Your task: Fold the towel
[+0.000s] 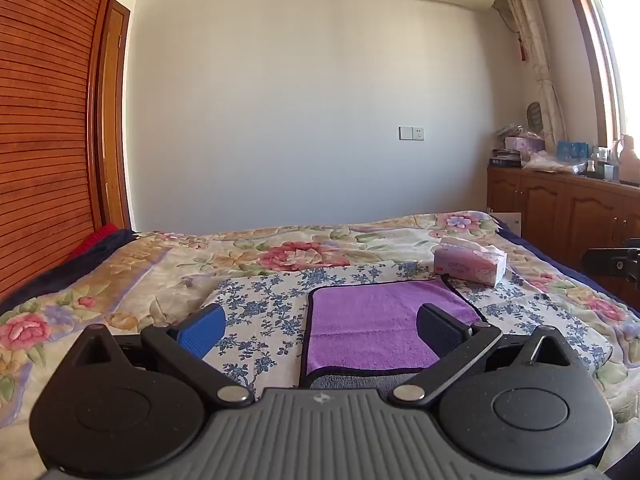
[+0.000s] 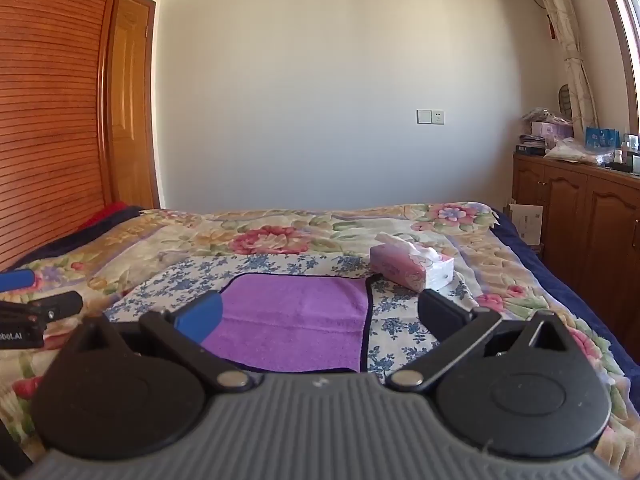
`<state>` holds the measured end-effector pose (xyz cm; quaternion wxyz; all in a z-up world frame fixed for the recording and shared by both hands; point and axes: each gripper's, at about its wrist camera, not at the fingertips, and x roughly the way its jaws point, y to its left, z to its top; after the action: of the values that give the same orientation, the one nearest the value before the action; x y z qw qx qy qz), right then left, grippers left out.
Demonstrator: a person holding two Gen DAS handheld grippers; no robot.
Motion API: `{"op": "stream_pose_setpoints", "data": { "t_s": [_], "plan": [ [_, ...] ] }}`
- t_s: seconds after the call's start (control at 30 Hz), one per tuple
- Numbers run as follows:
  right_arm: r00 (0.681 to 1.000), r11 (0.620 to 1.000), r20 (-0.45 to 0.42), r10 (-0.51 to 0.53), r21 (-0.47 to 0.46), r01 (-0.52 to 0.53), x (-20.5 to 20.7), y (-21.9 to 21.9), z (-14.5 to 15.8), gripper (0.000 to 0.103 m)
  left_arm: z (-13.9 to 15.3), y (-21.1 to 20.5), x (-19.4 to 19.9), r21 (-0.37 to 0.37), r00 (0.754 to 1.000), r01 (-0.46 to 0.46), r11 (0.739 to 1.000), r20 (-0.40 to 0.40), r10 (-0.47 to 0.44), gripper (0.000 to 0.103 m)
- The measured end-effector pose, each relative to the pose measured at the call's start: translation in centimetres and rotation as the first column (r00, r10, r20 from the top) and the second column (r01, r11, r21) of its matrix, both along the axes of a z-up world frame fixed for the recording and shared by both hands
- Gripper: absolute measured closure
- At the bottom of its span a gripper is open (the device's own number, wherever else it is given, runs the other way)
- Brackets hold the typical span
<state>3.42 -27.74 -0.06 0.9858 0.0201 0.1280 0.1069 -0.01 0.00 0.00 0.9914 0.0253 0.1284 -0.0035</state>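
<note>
A purple towel (image 1: 376,324) with a dark border lies flat on a blue-flowered cloth on the bed; a grey underside shows at its near edge. It also shows in the right wrist view (image 2: 296,320). My left gripper (image 1: 320,328) is open and empty, held above the towel's near left part. My right gripper (image 2: 320,316) is open and empty, above the towel's near right part. The left gripper's tip shows at the left edge of the right wrist view (image 2: 36,312).
A pink tissue box (image 1: 470,264) stands just behind the towel's far right corner, also in the right wrist view (image 2: 412,266). The bed has a flowered quilt (image 1: 280,252). Wooden cabinets (image 2: 580,208) stand to the right, a wooden wardrobe (image 1: 44,120) to the left.
</note>
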Motion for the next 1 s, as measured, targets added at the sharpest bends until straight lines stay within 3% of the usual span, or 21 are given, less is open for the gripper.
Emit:
{"op": "stream_pose_setpoints", "data": {
  "t_s": [1.0],
  "plan": [
    [0.999,1.000,0.031,-0.008,0.006,0.007,-0.24,-0.68,0.14,0.000,0.01,0.02,-0.07,0.004,1.000,0.000,1.000,0.010,0.000,0.000]
  ]
}}
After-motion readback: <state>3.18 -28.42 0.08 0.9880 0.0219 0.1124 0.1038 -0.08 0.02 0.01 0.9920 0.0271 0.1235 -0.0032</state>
